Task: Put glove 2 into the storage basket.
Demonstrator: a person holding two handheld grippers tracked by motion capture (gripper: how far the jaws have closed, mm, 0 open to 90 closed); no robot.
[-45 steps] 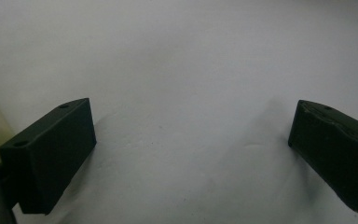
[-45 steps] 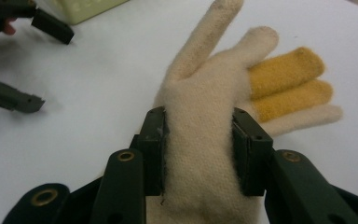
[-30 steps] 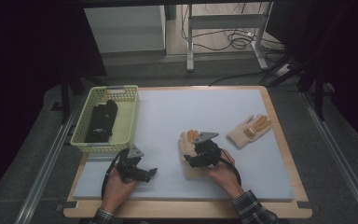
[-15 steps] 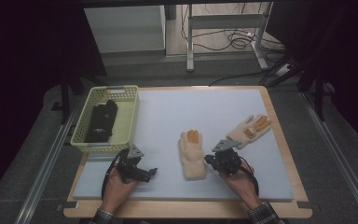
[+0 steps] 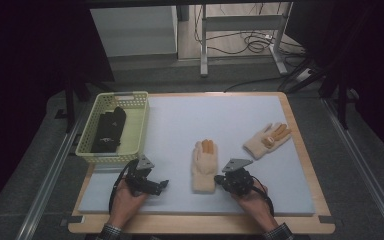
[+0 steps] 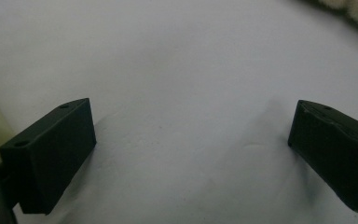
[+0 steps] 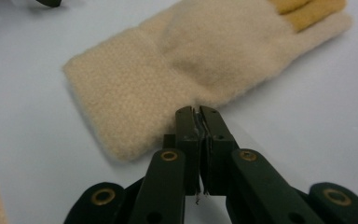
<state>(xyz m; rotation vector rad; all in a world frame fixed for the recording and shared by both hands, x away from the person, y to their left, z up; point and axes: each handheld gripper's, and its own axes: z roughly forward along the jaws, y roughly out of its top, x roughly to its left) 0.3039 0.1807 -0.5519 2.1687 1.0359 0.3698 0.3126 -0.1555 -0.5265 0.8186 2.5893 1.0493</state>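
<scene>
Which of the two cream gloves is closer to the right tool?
The glove in the middle of the mat, lying lengthwise with its cuff toward the person. The right tool sits beside its cuff; the other glove lies slanted farther off, toward the mat's right edge.

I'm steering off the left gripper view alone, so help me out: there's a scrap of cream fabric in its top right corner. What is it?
Observer: It's a cream glove with orange fingertips, lying flat on the mat between the two hands.
Operator: Where are the right tongs?
Observer: The right tongs are shut, with their tips at the edge of that glove near its cuff. I cannot tell whether they nip any fabric.
Operator: Is there another glove?
Observer: Yes, a second cream glove lies farther right on the mat, apart from the first.
</scene>
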